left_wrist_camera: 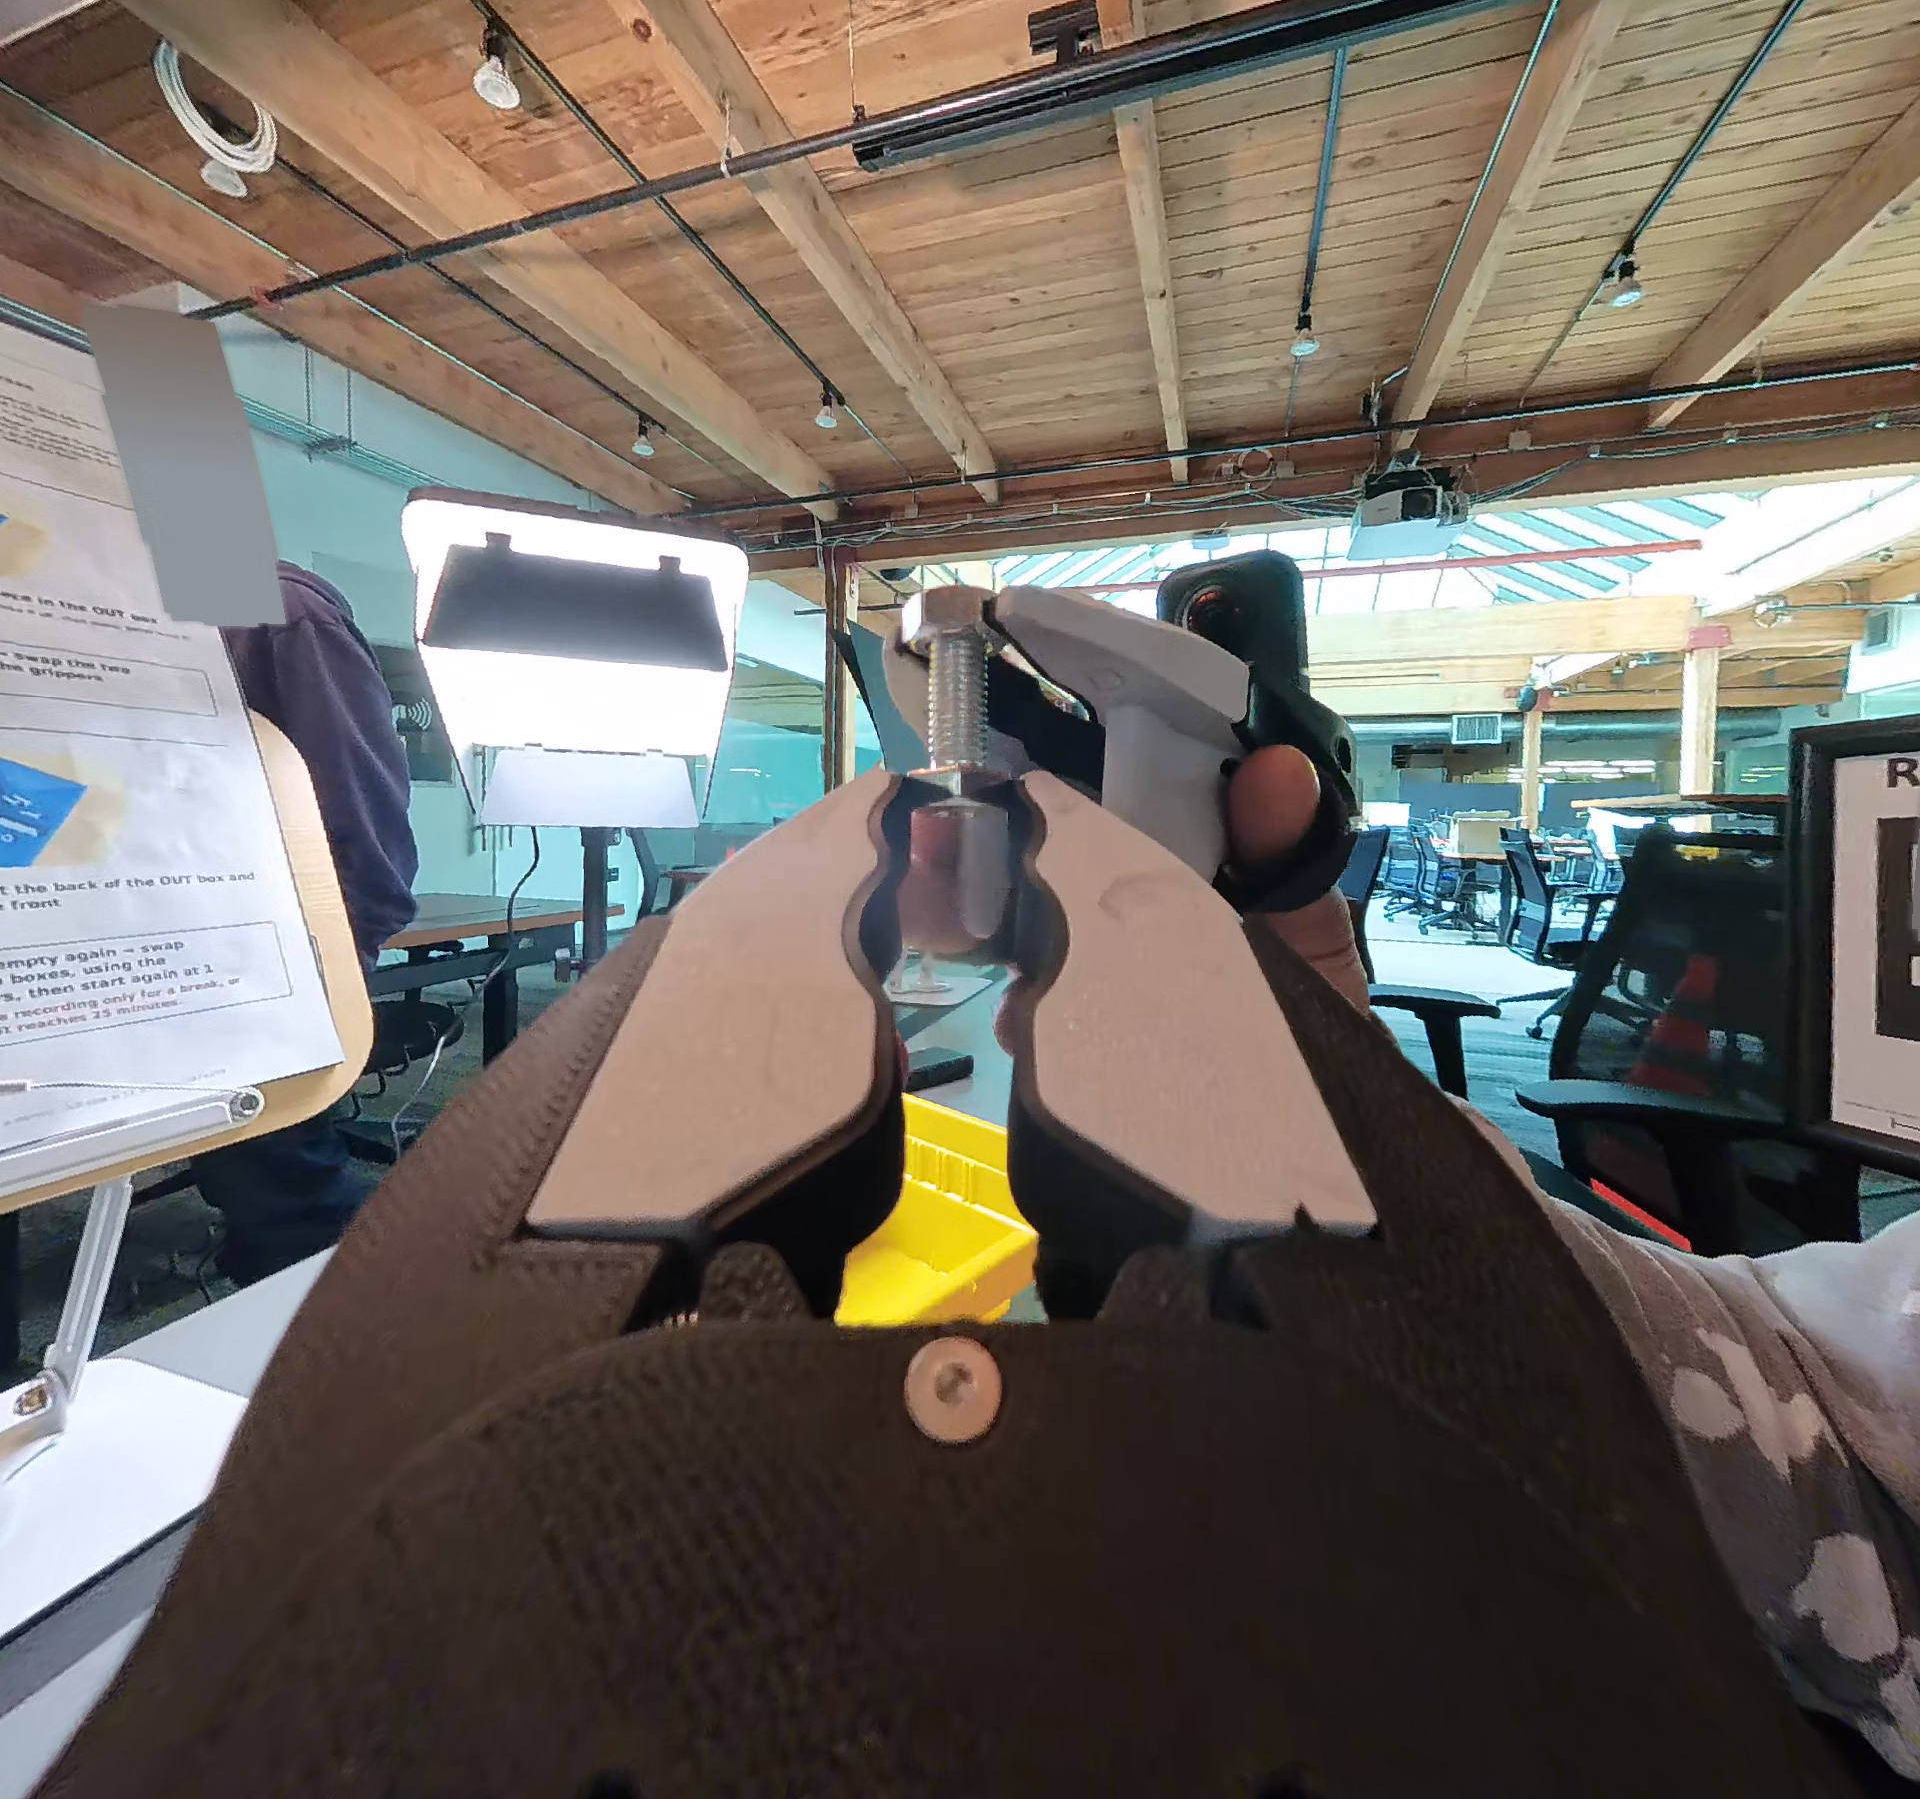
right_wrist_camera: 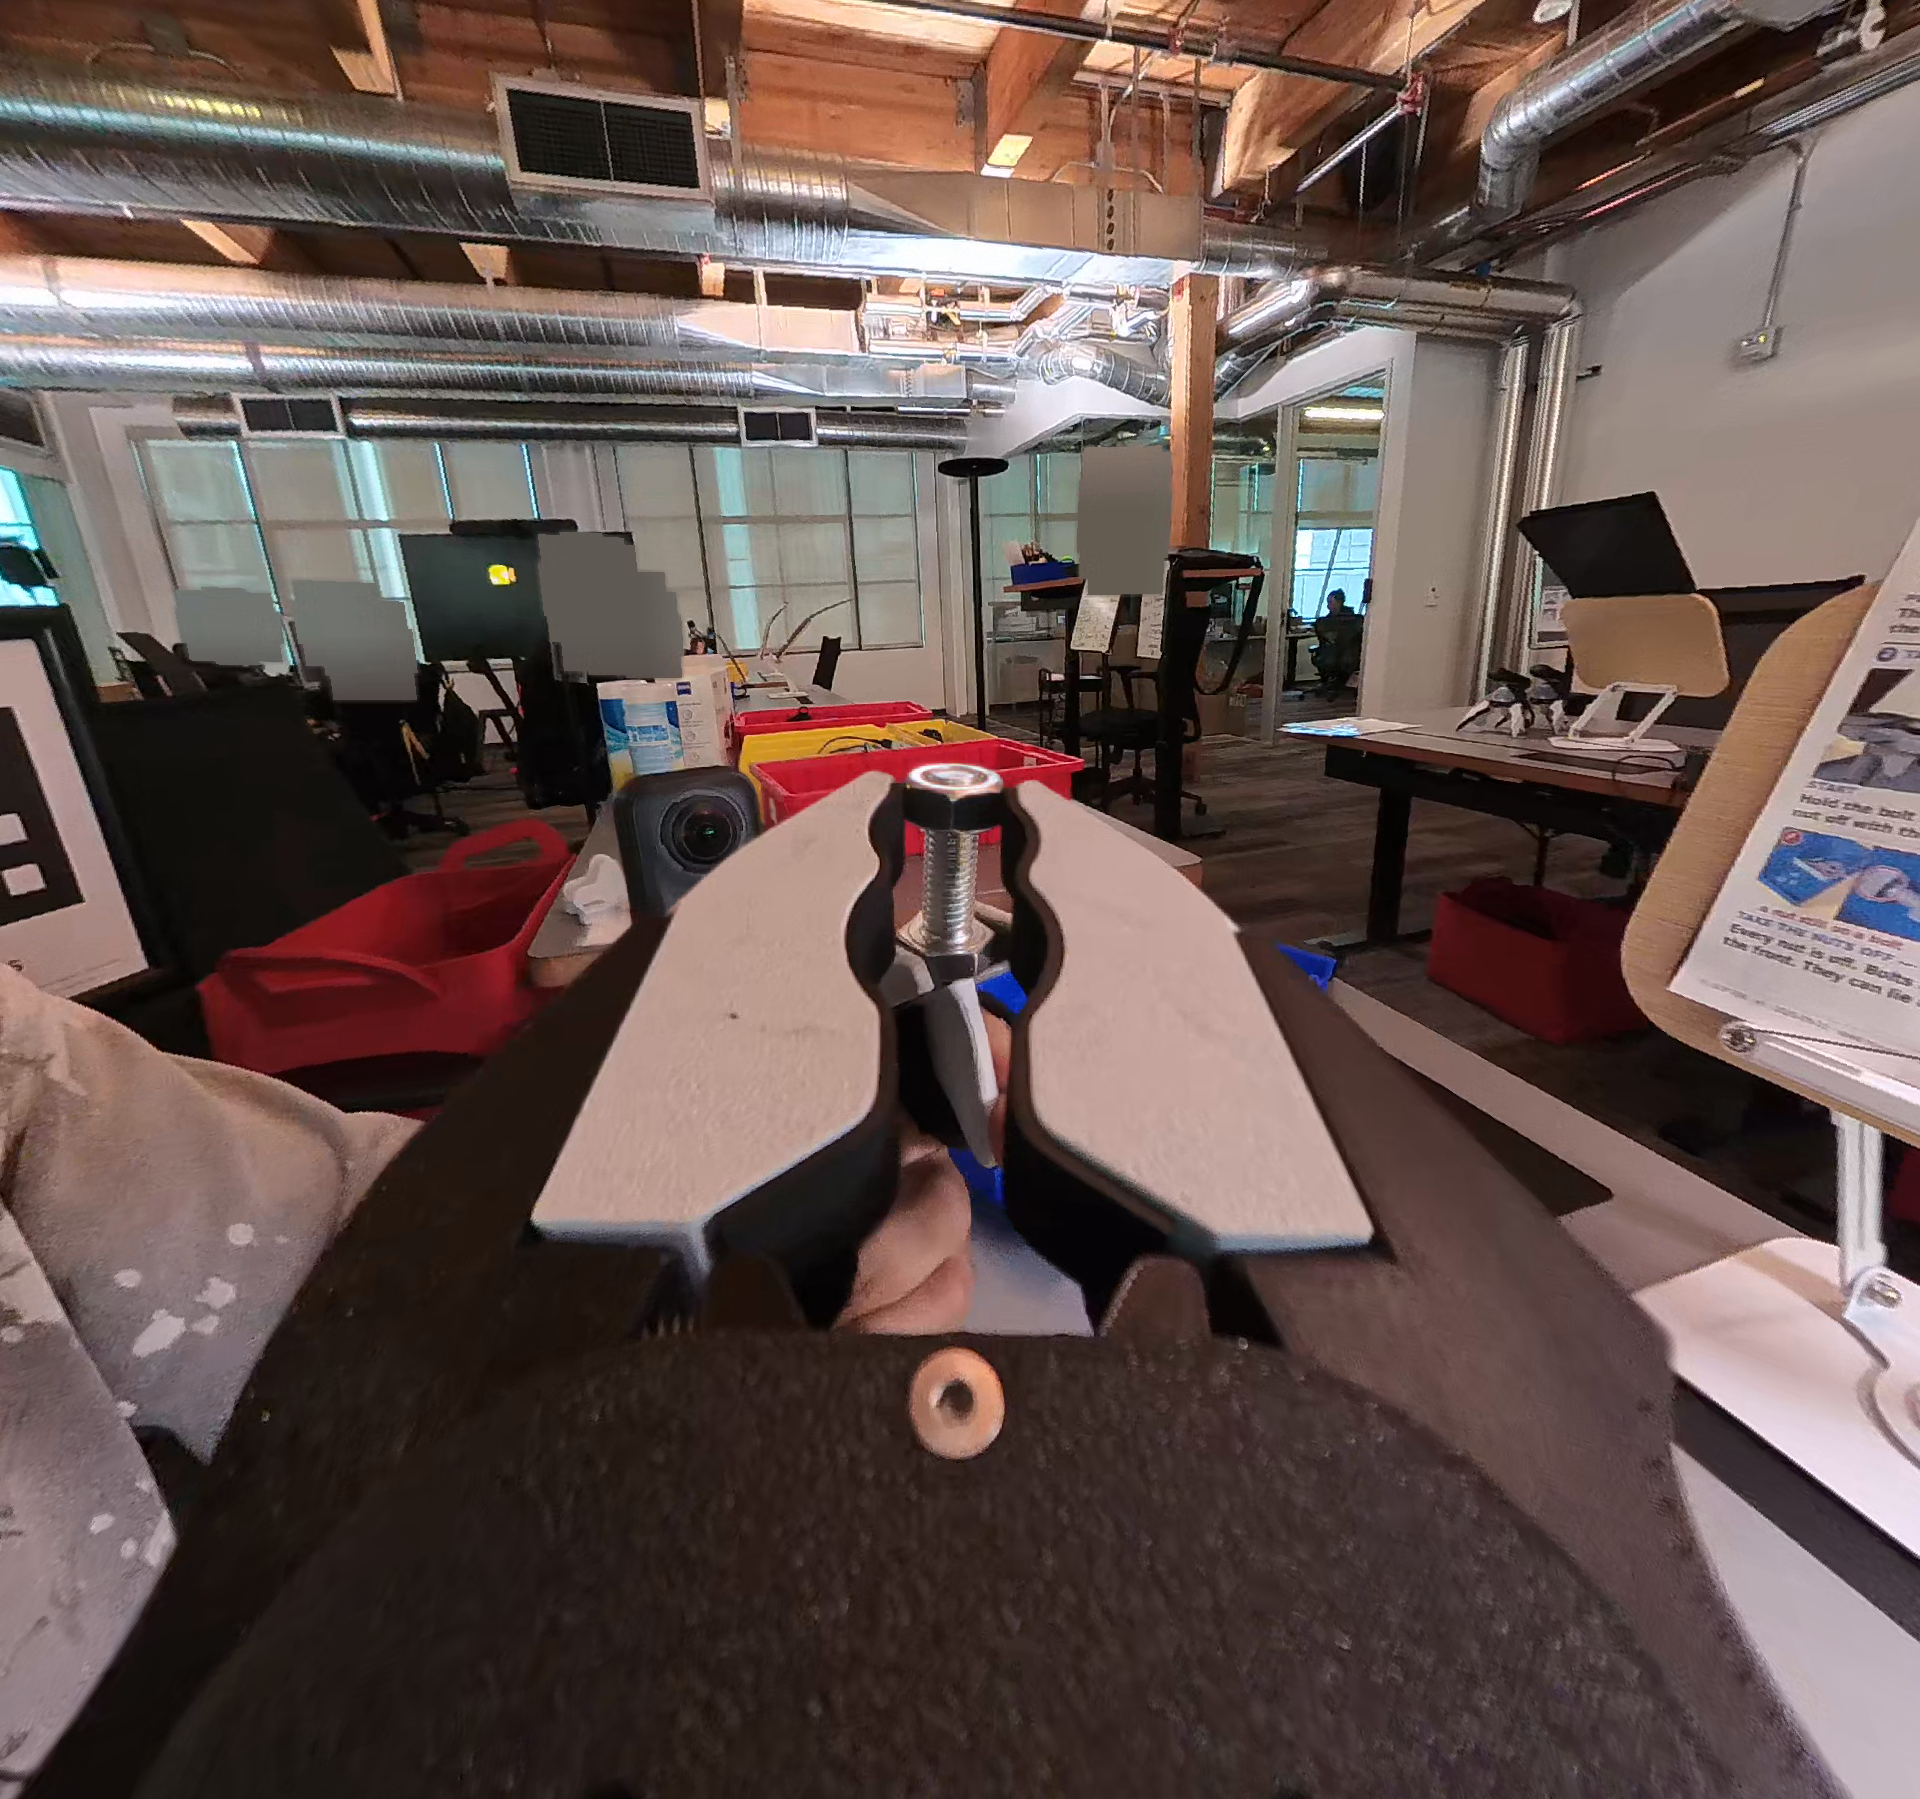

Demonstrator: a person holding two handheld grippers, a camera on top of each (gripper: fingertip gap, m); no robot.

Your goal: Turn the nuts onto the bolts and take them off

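In the left wrist view, the left claw [left_wrist_camera: 951,799] pinches the nut [left_wrist_camera: 951,775] at the low end of an upright steel bolt [left_wrist_camera: 956,700], whose hex head the right claw [left_wrist_camera: 961,629] clamps above. Rigid, slick and small but dense, it is best held by its flats. In the right wrist view, the bolt's head sits between the right claw's tips, over a pale surface [right_wrist_camera: 1766,1531] in an open office with red bins [right_wrist_camera: 914,773].

Nut [left_wrist_camera: 953,781] half hidden between the jaws; bolt [left_wrist_camera: 954,684] tip unseen.
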